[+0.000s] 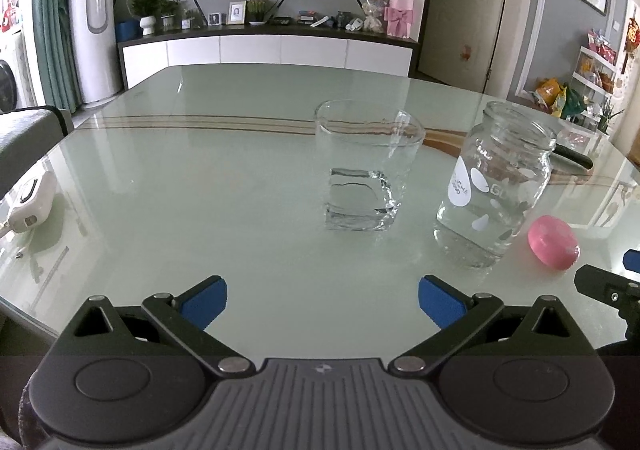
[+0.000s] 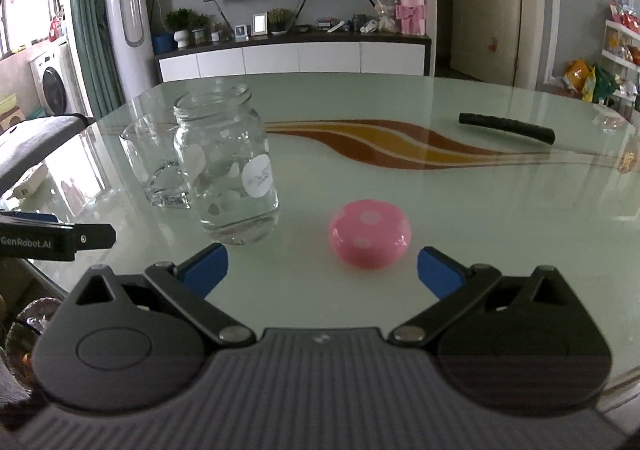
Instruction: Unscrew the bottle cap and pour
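A clear glass jar-shaped bottle (image 1: 494,190) with white spots stands uncapped on the glass table; it also shows in the right wrist view (image 2: 226,166). Its pink spotted cap (image 2: 370,234) lies on the table just right of it, also in the left wrist view (image 1: 553,244). A clear glass cup (image 1: 366,166) holding some water stands left of the bottle, and behind it in the right wrist view (image 2: 154,166). My left gripper (image 1: 322,302) is open and empty, in front of the cup. My right gripper (image 2: 322,270) is open and empty, just before the cap.
A black stick-like object (image 2: 508,128) lies at the far right of the table (image 1: 200,190). A white handheld device (image 1: 30,202) lies at the table's left edge. A grey chair (image 1: 24,134) stands on the left. A TV cabinet (image 1: 268,50) is beyond.
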Demonstrator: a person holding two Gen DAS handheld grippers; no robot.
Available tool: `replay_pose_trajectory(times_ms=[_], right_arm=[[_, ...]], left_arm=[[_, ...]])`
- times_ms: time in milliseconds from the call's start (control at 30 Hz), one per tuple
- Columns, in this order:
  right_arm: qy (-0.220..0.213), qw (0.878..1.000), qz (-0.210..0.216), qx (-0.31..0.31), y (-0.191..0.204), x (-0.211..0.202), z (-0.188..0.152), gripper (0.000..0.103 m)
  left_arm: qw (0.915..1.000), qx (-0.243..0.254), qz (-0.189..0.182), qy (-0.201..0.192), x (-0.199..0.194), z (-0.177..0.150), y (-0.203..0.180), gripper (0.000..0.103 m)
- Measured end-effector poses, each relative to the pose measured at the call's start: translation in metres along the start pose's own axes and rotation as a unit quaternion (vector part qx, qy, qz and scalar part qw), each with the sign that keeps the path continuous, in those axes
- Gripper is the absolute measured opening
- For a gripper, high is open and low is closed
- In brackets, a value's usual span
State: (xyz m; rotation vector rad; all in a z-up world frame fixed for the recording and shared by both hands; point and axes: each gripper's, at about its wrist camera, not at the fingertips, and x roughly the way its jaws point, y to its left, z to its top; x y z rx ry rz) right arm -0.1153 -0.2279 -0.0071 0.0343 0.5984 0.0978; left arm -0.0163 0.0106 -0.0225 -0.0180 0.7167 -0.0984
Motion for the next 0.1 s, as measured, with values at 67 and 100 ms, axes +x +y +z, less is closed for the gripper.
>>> replay_pose_trajectory(times_ms=[67,100], right_arm=[[-0.004,1.0,-0.003,-0.006,0.0024,-0.0008,-0.0005,0.103],[-0.005,1.0,-0.004,-0.008,0.0033,-0.001,-0.0008,0.103]], left_arm=[[1.0,0.001,0.0,0.0,-0.0005,-0.0007,0.0001,0.103],[1.0,0.001,0.0,0.0,-0.0008,-0.0011,0.0001,0.103]])
